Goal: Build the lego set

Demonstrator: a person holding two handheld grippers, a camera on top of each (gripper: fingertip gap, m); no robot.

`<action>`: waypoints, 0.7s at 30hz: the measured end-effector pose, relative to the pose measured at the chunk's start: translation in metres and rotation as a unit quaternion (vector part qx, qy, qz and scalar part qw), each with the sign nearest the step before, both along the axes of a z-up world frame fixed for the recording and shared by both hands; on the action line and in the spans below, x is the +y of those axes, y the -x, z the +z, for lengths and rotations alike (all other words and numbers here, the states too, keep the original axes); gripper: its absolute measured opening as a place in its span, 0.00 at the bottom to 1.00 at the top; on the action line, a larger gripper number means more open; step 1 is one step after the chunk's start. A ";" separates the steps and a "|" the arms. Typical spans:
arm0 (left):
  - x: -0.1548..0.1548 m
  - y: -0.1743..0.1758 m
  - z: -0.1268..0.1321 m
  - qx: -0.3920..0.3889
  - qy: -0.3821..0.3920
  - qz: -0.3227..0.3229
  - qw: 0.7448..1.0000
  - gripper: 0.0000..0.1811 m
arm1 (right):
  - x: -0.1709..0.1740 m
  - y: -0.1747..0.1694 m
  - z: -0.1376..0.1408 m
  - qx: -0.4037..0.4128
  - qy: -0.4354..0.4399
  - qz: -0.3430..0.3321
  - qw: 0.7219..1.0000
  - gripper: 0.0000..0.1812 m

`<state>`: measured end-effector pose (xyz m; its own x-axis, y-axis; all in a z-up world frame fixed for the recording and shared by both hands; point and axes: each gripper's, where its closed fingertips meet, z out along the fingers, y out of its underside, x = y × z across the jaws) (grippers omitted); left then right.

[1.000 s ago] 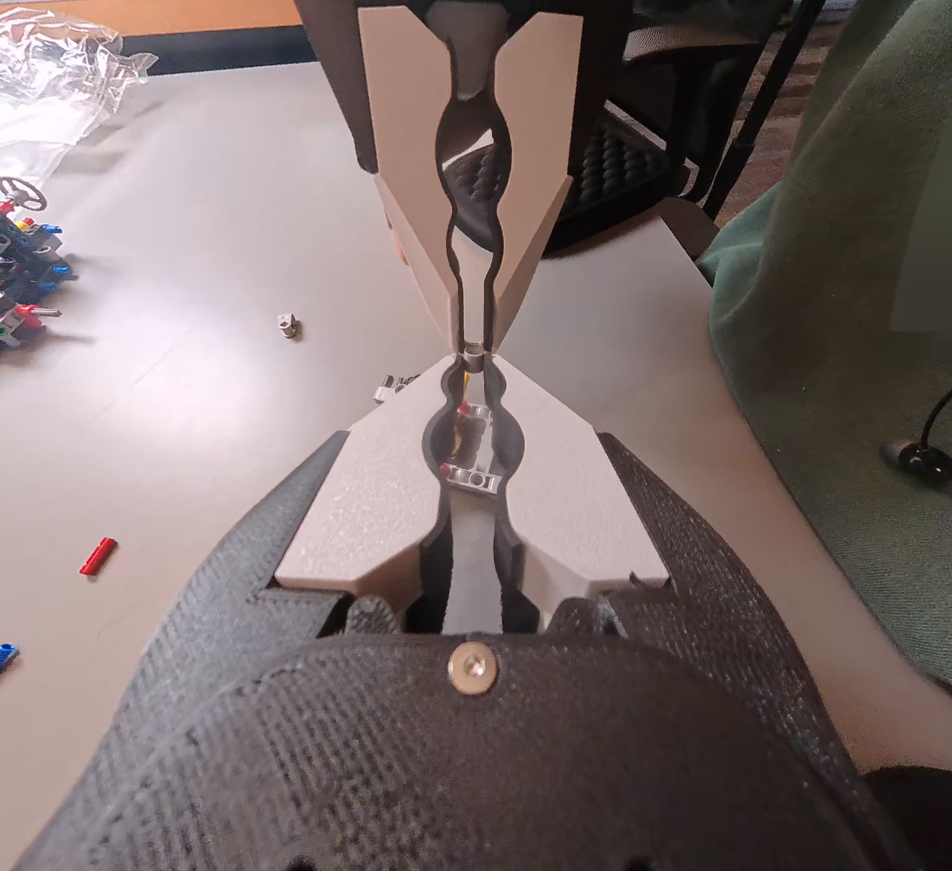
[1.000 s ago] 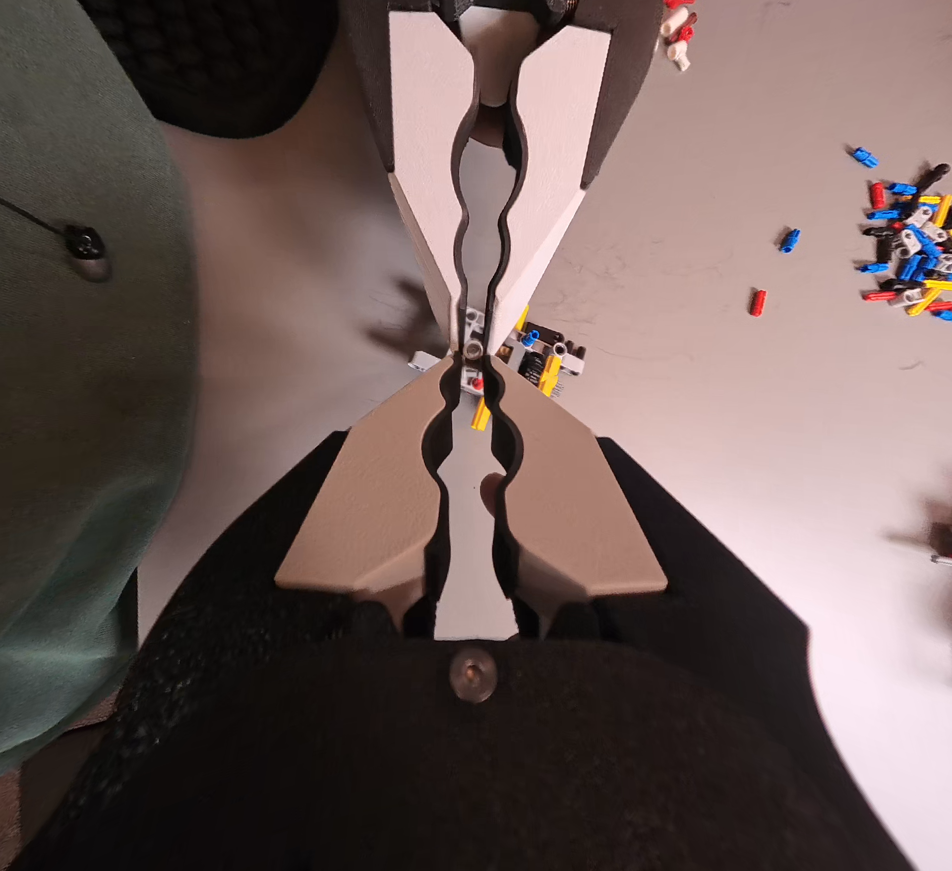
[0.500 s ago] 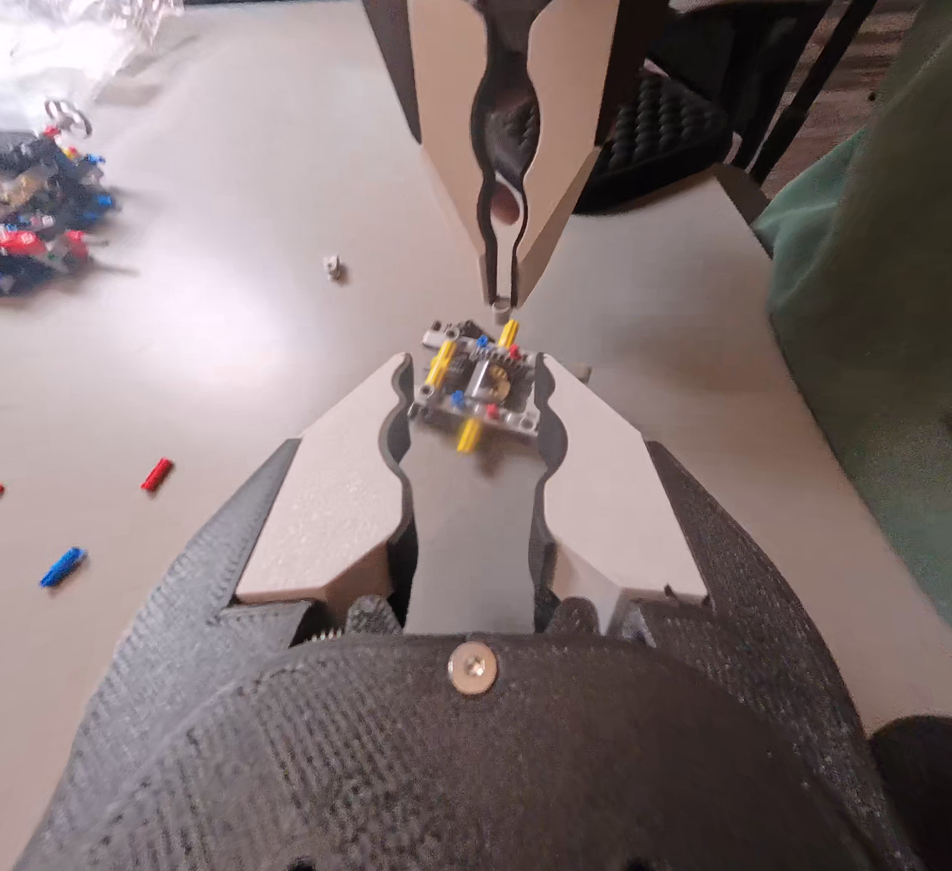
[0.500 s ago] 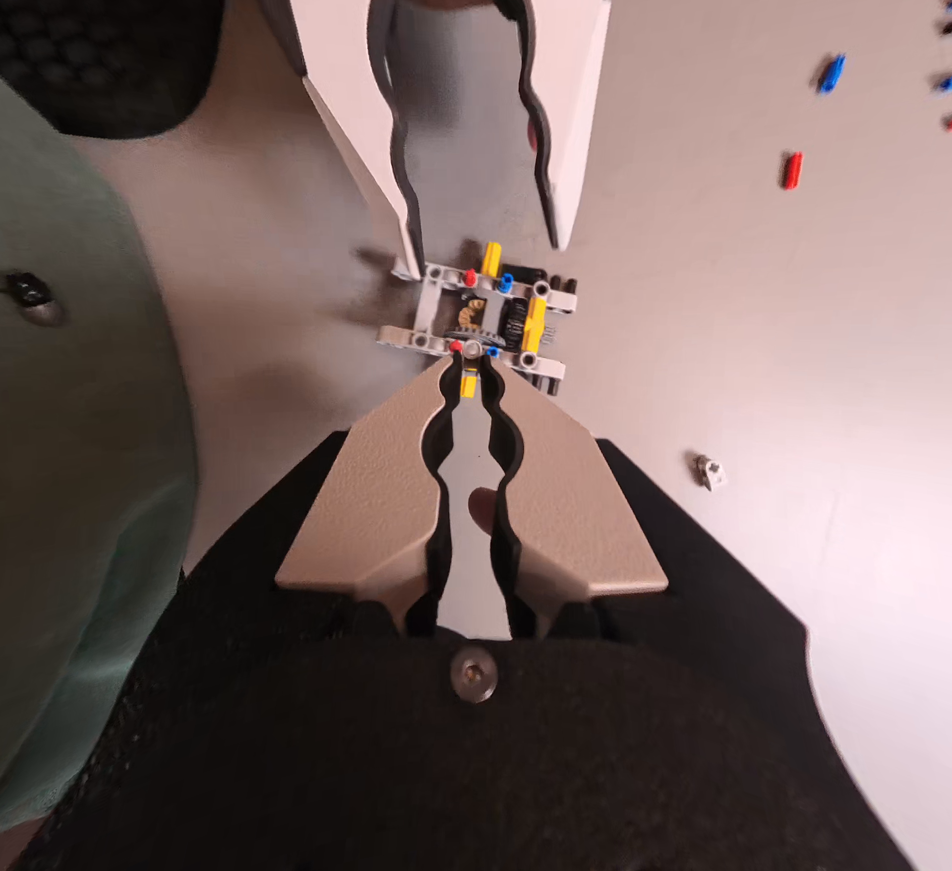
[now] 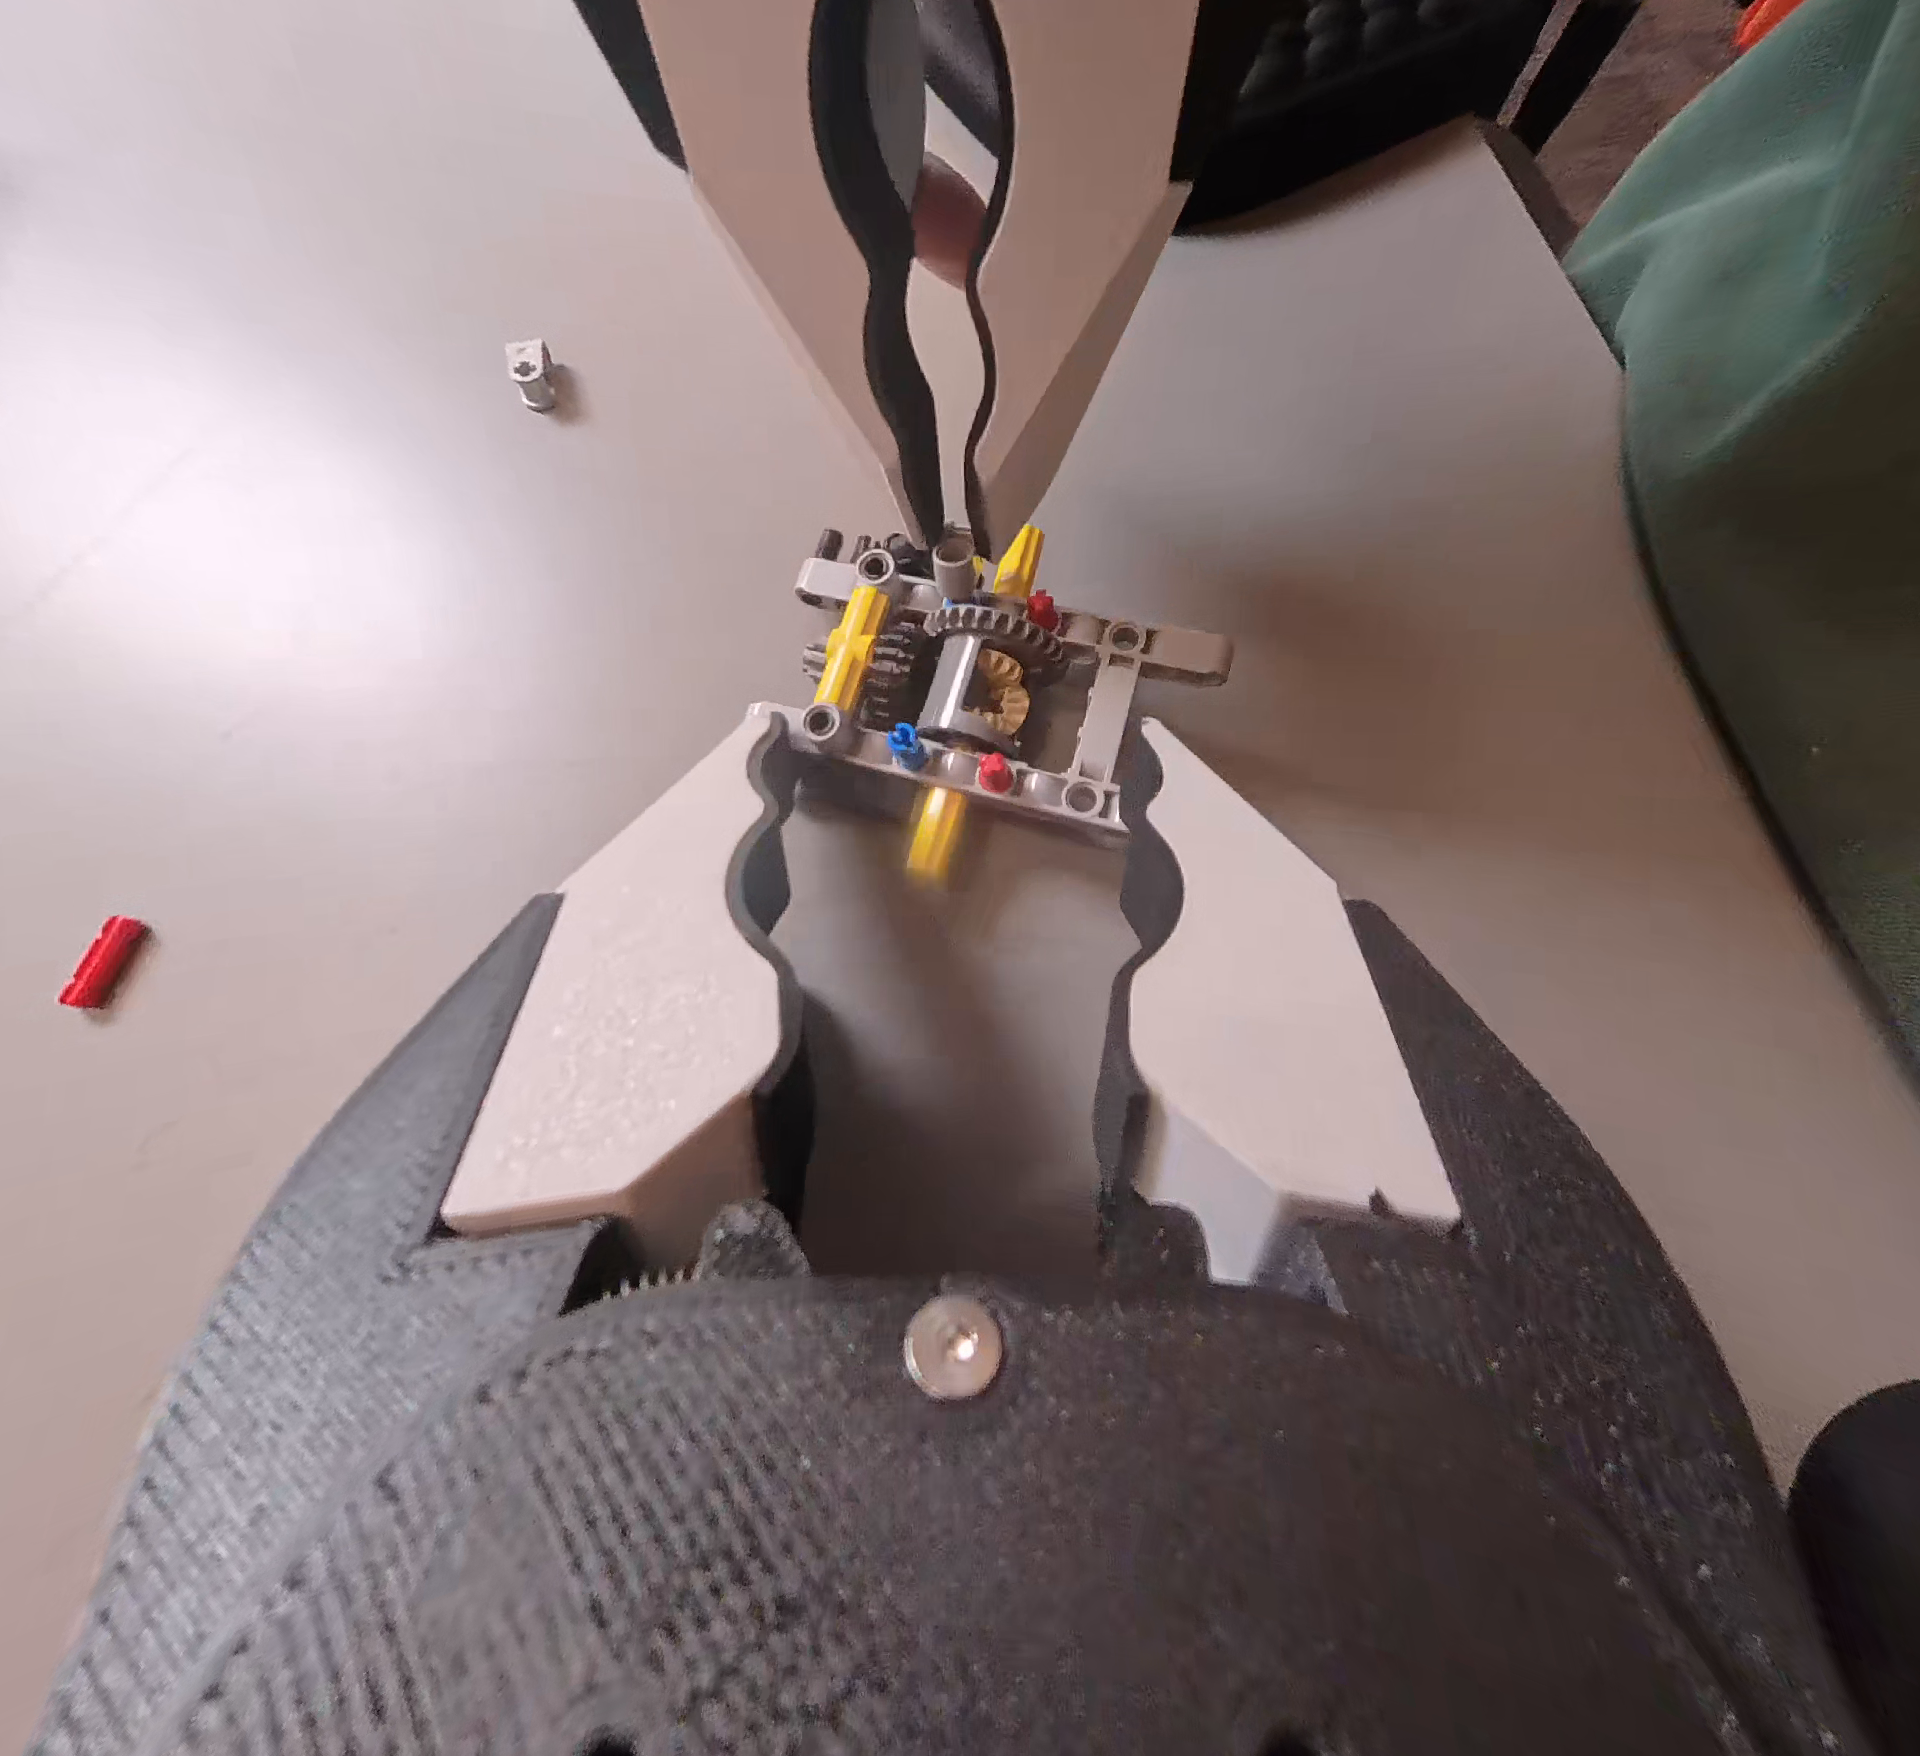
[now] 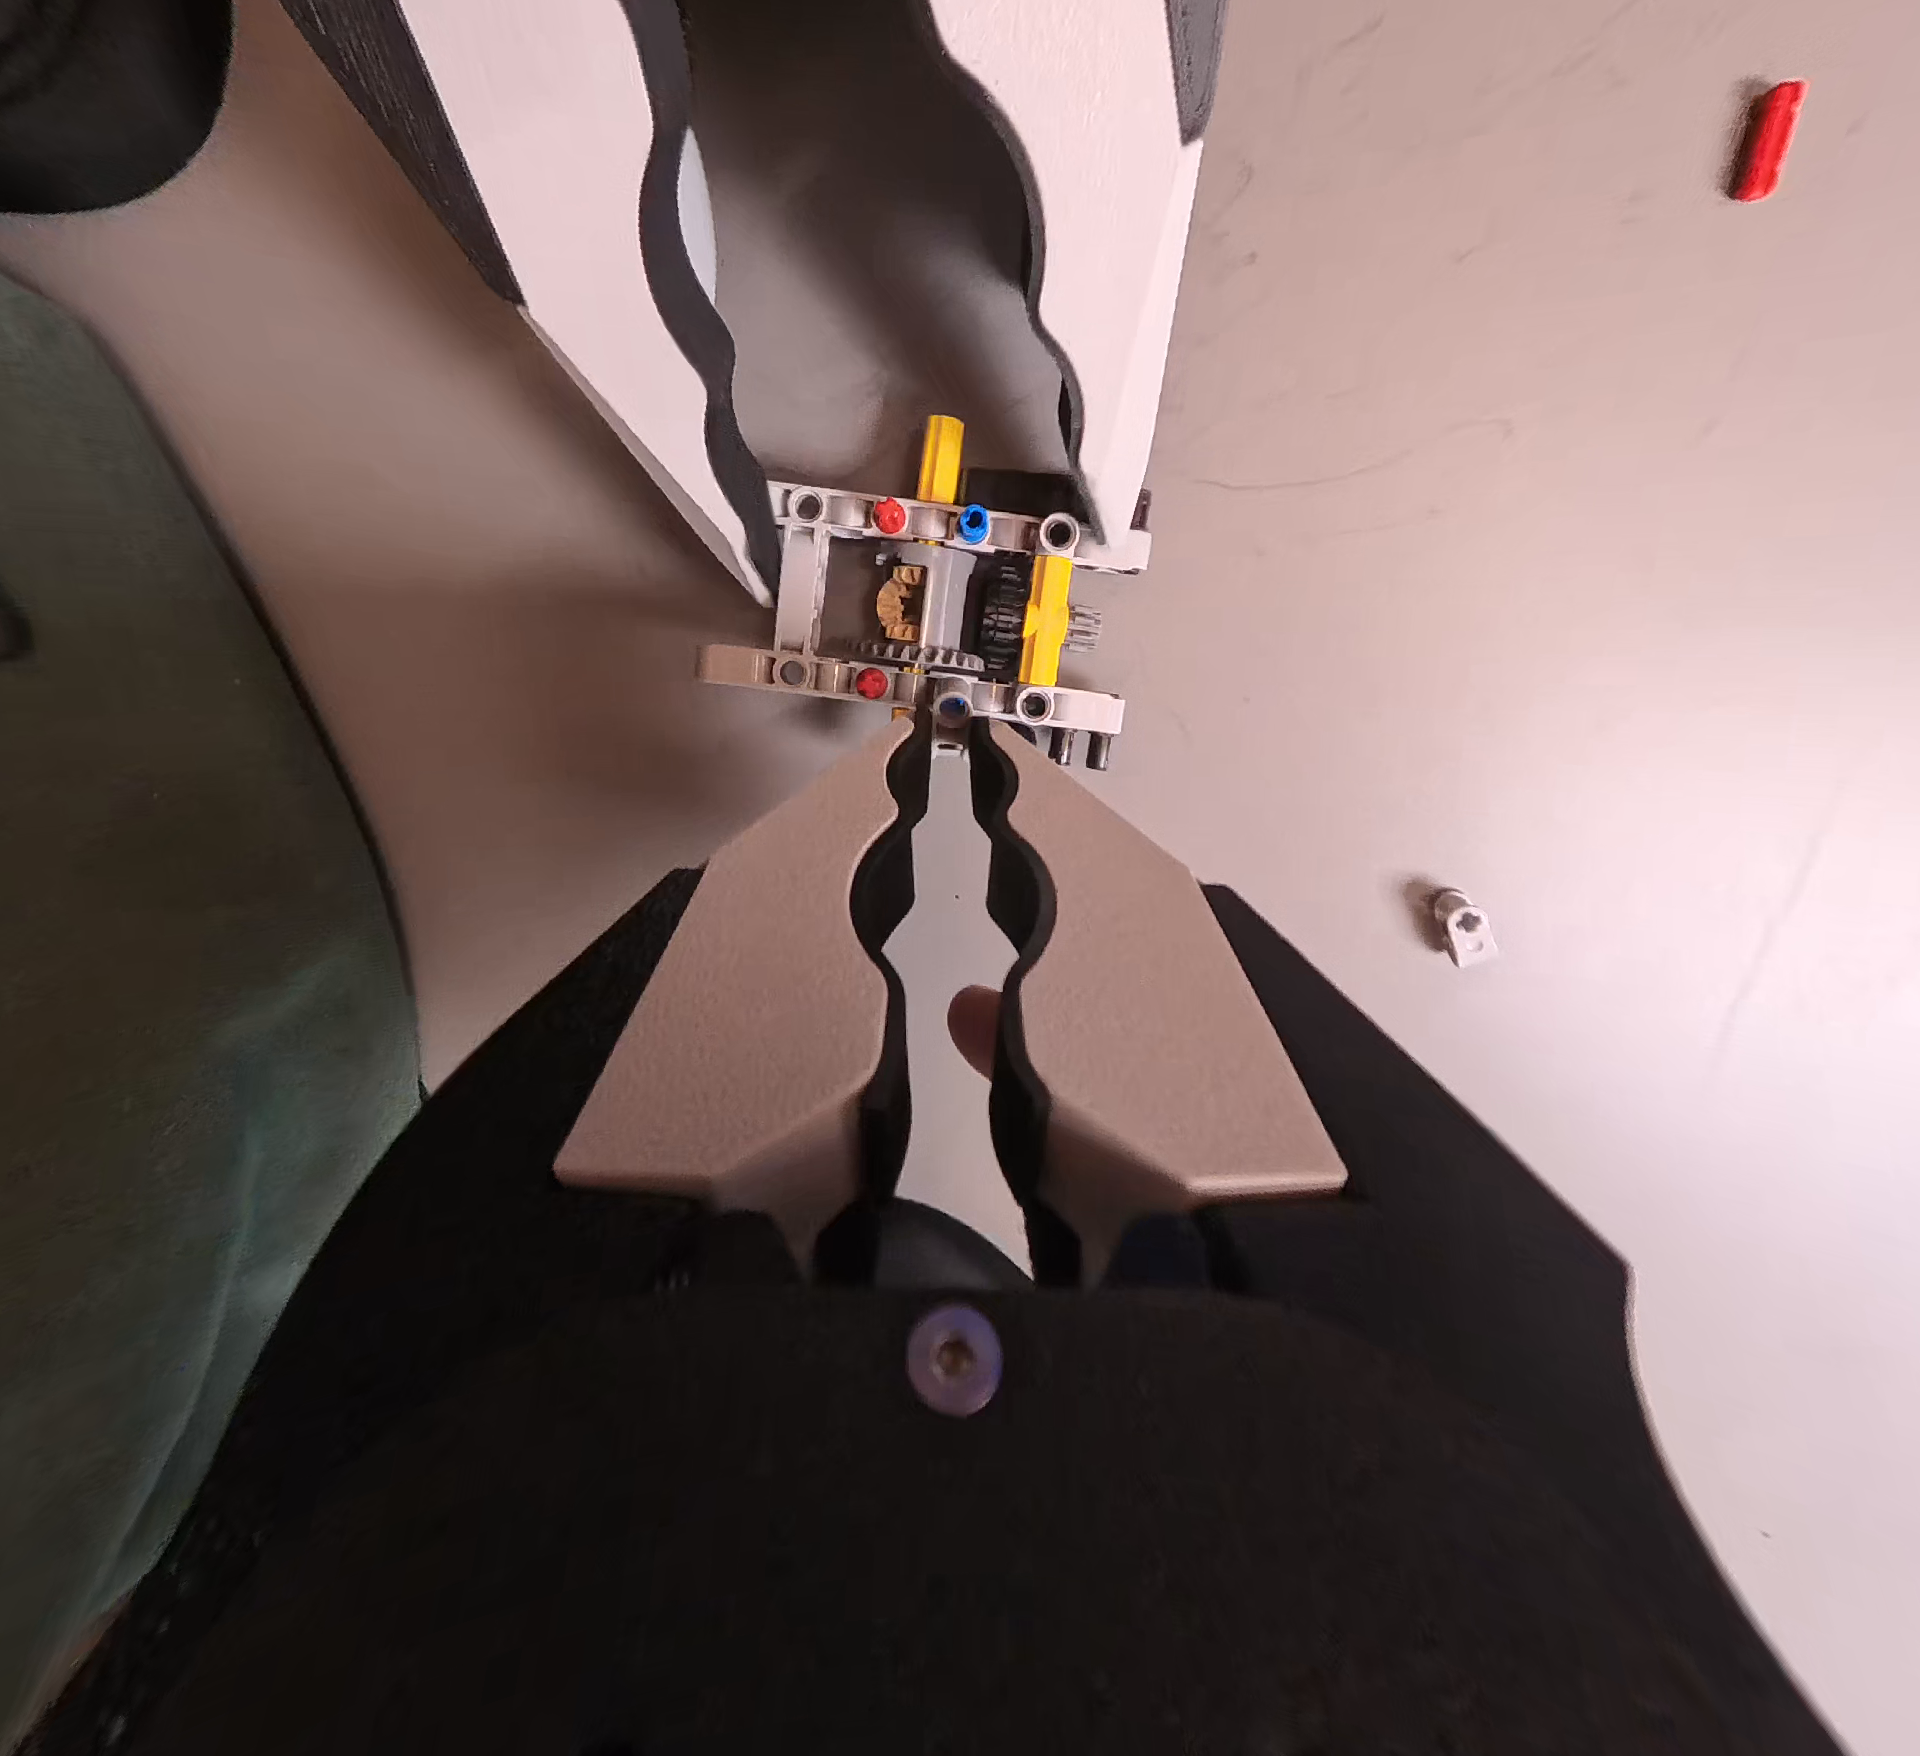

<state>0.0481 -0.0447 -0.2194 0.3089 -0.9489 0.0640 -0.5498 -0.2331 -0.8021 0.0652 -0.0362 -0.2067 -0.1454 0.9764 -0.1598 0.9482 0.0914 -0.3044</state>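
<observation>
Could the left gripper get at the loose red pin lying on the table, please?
Probably yes, once it lets go. The left gripper is open around the lego frame, so it is busy now. The red pin lies alone on bare table off to its side, with nothing between them.

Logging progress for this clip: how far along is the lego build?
Done: a grey gear frame with gears and yellow axles is assembled. In hand: right gripper presses a small grey connector onto its edge; left gripper brackets it, jaws open. Left: loose red pin and grey piece.
</observation>
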 end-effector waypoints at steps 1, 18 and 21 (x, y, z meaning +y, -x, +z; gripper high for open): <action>-0.001 -0.001 0.000 0.000 -0.001 0.001 1.000 0.34 | 0.000 0.000 -0.001 -0.006 -0.002 0.003 1.000 0.03; -0.001 -0.002 0.000 -0.001 -0.004 0.018 1.000 0.33 | 0.001 -0.001 -0.002 -0.020 -0.012 0.046 0.999 0.03; -0.001 -0.002 0.000 -0.001 -0.004 0.020 1.000 0.33 | 0.001 0.000 -0.001 0.000 -0.008 0.046 0.999 0.03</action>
<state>0.0503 -0.0455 -0.2189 0.3460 -0.9365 0.0572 -0.5395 -0.2484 -0.8045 0.0657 -0.0348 -0.2074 -0.2338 0.9616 -0.1440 0.9358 0.1824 -0.3017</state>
